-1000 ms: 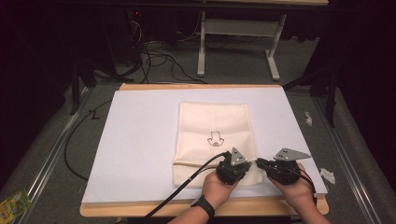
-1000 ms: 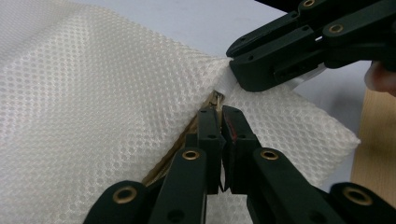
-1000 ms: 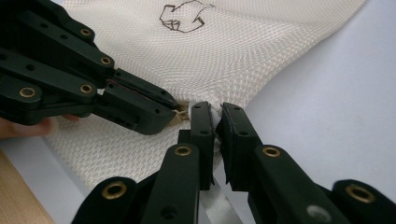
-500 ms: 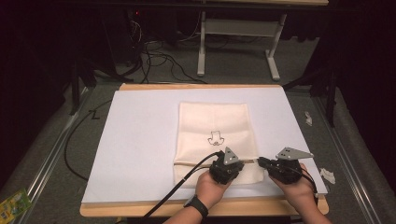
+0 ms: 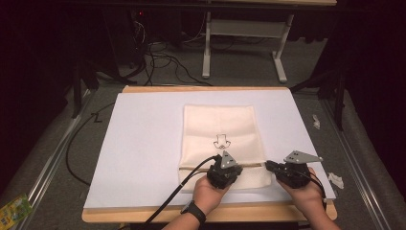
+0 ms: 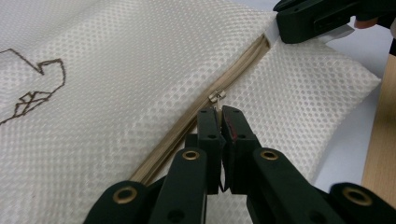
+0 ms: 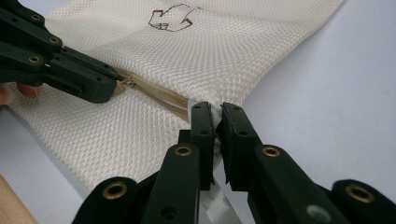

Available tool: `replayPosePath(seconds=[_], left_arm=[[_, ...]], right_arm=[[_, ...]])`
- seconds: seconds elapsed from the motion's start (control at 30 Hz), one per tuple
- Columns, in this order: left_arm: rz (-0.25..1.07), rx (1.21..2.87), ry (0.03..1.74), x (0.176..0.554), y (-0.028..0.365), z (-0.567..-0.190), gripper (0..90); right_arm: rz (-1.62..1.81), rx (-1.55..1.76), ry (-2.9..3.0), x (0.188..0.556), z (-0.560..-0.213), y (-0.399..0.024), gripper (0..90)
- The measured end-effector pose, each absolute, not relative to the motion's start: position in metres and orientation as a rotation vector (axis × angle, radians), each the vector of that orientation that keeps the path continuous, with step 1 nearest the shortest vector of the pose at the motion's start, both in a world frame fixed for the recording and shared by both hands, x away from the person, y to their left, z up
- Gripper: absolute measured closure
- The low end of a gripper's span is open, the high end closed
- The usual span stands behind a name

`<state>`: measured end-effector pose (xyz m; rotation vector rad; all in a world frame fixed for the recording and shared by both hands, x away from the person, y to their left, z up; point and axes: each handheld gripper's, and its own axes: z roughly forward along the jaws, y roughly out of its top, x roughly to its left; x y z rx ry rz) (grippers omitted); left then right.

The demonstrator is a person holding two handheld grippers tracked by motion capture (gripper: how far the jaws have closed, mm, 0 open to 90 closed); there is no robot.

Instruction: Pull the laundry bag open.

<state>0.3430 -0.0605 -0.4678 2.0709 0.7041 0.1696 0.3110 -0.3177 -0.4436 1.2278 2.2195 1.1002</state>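
- Left gripper (image 6: 219, 112): jaws clenched on the zipper pull (image 6: 216, 97) of the mesh bag (image 6: 116, 84); in the left gripper view the metal tab sits pinched between the two black tips.
- Right gripper (image 7: 215, 112): jaws clamped on the bag's edge at the end of the zipper (image 7: 159, 99), where a small white tag is caught between the tips (right gripper view).
- High view: both grippers sit at the near end of the bag, the left gripper (image 5: 223, 168) over the zipper line, the right gripper (image 5: 272, 166) at the bag's right edge; each is carried in a hand, and the left wrist wears a dark watch (image 5: 193, 211).
- Mesh bag (image 5: 220, 129): cream, lying flat on the white sheet (image 5: 143, 143) that covers the table (image 5: 206, 89), roughly at the middle; the zipper runs across it close to the near end.
- Drawing (image 5: 220, 141): a small dark outline figure on the bag, just beyond the left gripper.
- Far side: beyond the table, dark floor with loose cables (image 5: 158, 52) and the white legs of a stand (image 5: 244, 43).
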Motion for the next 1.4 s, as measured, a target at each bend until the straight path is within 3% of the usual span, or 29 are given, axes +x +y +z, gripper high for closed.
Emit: replayPosePath(seconds=[1.07,1.4], left_arm=[[0.194,2.087,0.764,0.342,-0.006,-0.463,87.4],[0.185,2.077,0.776,0.343,-0.008,-0.462,87.6]], right_arm=[[1.092,1.201,2.244,0.313,-0.445,-0.312,85.2],[1.092,1.204,2.250,0.312,-0.445,-0.311,85.4]])
